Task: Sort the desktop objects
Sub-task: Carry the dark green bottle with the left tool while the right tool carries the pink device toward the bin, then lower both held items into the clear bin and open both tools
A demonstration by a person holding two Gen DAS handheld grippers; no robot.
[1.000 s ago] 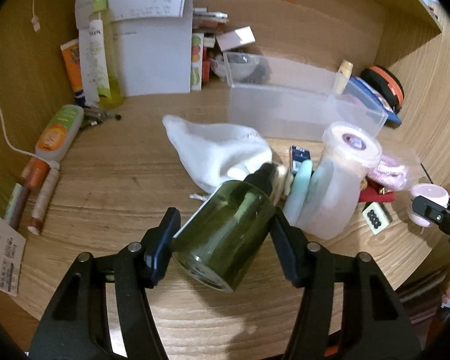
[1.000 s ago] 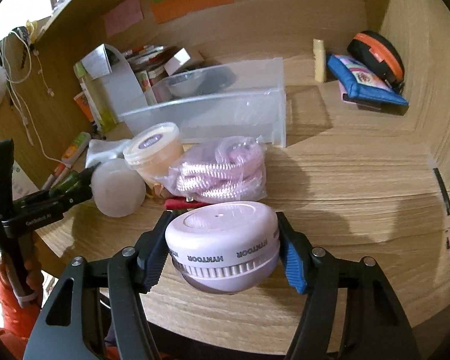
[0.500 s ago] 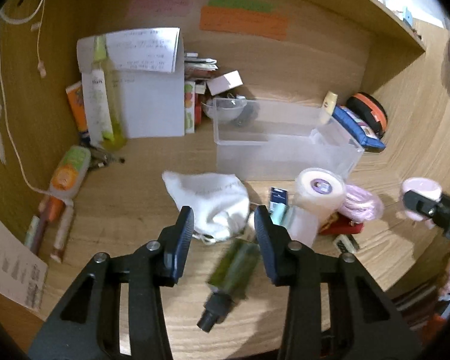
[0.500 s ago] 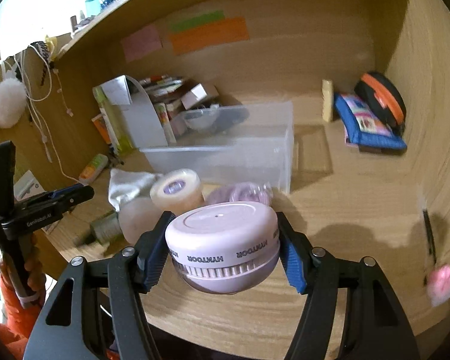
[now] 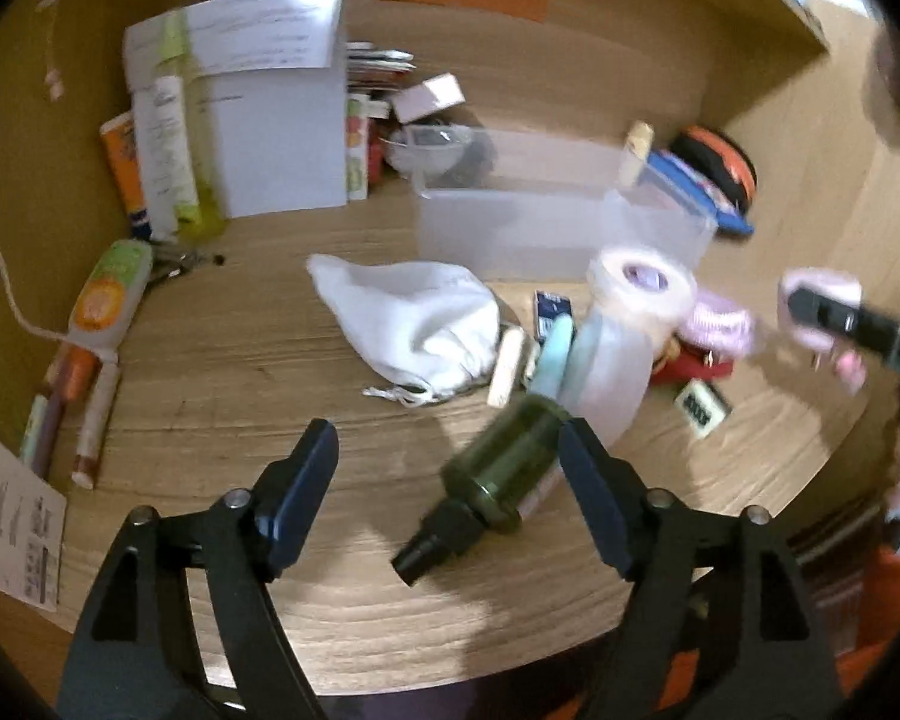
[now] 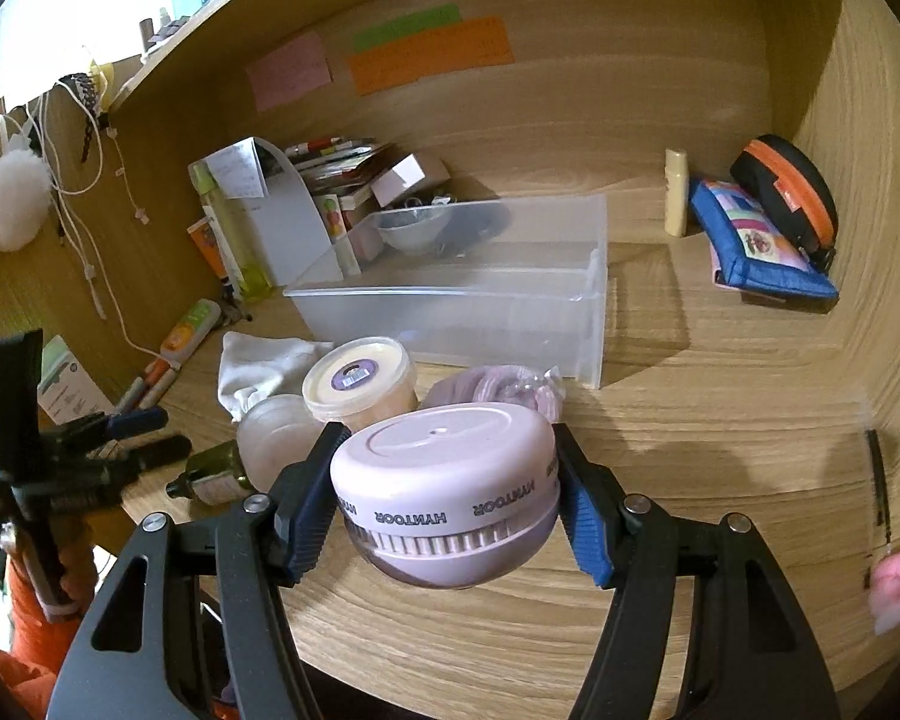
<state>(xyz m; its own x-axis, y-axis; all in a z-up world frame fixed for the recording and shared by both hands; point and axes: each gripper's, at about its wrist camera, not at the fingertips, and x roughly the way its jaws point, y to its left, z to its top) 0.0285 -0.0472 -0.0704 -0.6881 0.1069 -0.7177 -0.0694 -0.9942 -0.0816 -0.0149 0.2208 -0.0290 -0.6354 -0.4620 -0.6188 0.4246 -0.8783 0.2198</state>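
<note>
**Left tongs spread over released bottle; right tongs clamped on lilac device**

Left wrist view: the left tongs (image 5: pixel 447 483) are seen spread wide, nothing gripped. A dark green translucent bottle with a black cap (image 5: pixel 498 474) is found lying on its side on the wooden surface (image 5: pixel 240 360), lower centre of the frame, cap toward the camera. The bottle lies close against the inner face of the right-hand finger; contact cannot be confirmed owing to blur. Its base is pressed near a frosted round plastic jar (image 5: pixel 612 372). A white drawstring cloth pouch (image 5: pixel 414 324) is noted at centre frame, and a clear rectangular plastic bin (image 5: pixel 546 228) behind it, upper centre.

Right wrist view: the right tongs (image 6: pixel 450 507) are recorded closed on a round lilac plastic device lettered HYNTOOR (image 6: pixel 450 498), held clear above the surface at lower centre. Just beyond it a cream tub with a purple-labelled lid (image 6: pixel 360 384) and a bag of pink coiled hair ties (image 6: pixel 498 387) are seen. A blue zip pouch (image 6: pixel 756 246) and a black-and-orange case (image 6: pixel 786 192) are located at upper right.
</note>
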